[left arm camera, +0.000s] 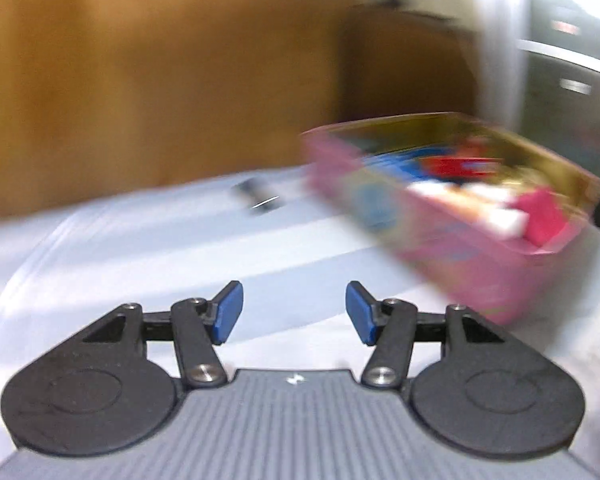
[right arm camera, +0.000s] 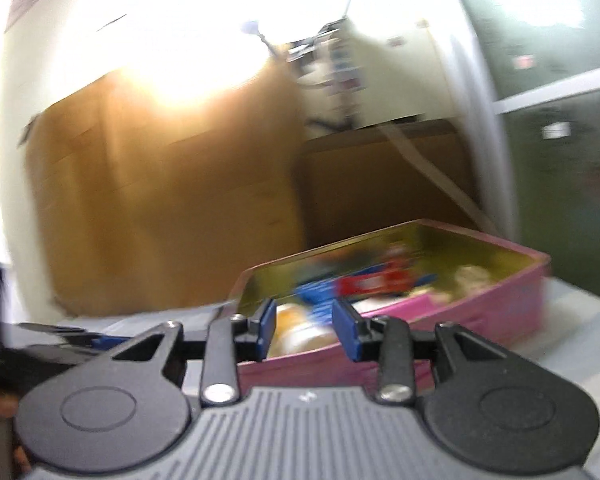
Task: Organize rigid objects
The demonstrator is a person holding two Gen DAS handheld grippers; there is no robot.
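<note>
Left gripper (left arm camera: 295, 312) — jaws apart, nothing between the blue pads (left arm camera: 229, 311), both pads bare. It tilts downward, black finger links splayed out from the grey ribbed body. Right gripper (right arm camera: 305, 330) sits close to level, jaws parted narrower than the left, blue pads (right arm camera: 267, 329) facing each other across a gap; nothing pressed between them. Both views are motion-blurred. At the near left of the right wrist view a dark blurred shape — cannot tell what it is.
</note>
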